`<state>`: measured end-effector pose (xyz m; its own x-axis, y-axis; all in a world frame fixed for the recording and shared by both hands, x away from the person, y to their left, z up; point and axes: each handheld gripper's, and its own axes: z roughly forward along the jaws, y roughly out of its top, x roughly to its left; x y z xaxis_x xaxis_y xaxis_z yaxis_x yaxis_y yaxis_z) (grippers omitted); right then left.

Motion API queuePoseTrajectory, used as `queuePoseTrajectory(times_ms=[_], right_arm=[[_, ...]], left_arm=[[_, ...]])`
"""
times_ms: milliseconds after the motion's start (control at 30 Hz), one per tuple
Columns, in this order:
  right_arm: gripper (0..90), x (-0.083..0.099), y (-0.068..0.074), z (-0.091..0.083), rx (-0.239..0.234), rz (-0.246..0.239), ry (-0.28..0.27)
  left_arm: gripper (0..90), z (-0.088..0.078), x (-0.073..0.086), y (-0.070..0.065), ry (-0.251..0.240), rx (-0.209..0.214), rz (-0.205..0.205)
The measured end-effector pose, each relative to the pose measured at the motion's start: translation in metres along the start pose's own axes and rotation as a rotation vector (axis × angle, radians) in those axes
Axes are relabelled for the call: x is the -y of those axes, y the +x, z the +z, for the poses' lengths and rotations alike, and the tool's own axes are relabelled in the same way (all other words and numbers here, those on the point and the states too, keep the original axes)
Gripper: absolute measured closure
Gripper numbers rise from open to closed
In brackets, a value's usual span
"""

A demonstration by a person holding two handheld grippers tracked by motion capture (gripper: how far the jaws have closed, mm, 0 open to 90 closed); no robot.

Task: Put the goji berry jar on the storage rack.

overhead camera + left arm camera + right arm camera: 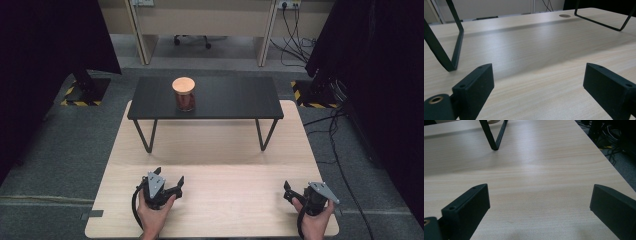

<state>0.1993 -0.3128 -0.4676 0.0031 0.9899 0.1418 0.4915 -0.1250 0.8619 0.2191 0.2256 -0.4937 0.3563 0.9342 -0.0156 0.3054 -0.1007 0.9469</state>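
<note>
My left gripper (169, 183) rested low over the near edge of the light wooden counter (225, 200), its jaws spread wide and holding nothing. In the left gripper view, bare wood grain showed between the two black jaws, and the bent metal leg of the shelf (451, 47) rose just ahead of them. I judged that this was a waiting pose, hand down and tool ready, before any reach began.

Farther back, at the middle of the scene, the black shelf (235, 97) stood on thin legs across the counter. The jar (184, 94), dark contents under a round wooden lid, stood upright on the shelf's left half, well apart from both tools. It sat up there as the one thing worth going for, and it was nearer to my left hand's side than to my right.

My right gripper (300, 192) lay near the counter's right front corner, jaws likewise wide apart and empty; the right gripper view showed plain wood between them, another leg of the shelf at the top, and the floor cables (609, 135) past the counter's edge. I kept both tools low and apart, I judged, so either could lift toward the jar without crossing the other.
</note>
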Motion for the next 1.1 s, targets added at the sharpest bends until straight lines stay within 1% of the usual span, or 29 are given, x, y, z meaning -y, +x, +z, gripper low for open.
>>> queuePoseTrajectory(times_ms=[33,433,700,867,1100], right_arm=[[2.7,0.0,0.0,0.0,0.0,-0.001,0.0],[2.7,0.0001,0.0004,0.0,0.001,-0.004,0.0],[2.7,0.0002,0.0013,0.0,0.004,-0.008,-0.001],[2.7,0.0004,0.0026,-0.0001,0.007,-0.015,-0.002],[2.7,0.0003,0.002,0.0,0.005,-0.013,-0.001]], left_arm=[[9.1,0.0002,-0.0009,0.0003,0.008,0.001,-0.003],[9.4,-0.001,0.0008,0.0006,-0.001,-0.004,-0.015],[9.4,-0.0011,0.0017,-0.0035,-0.006,-0.013,0.008],[9.4,-0.0013,0.0015,-0.0006,-0.005,-0.009,-0.013],[9.4,-0.0012,0.0014,-0.0007,-0.004,-0.01,-0.014]])
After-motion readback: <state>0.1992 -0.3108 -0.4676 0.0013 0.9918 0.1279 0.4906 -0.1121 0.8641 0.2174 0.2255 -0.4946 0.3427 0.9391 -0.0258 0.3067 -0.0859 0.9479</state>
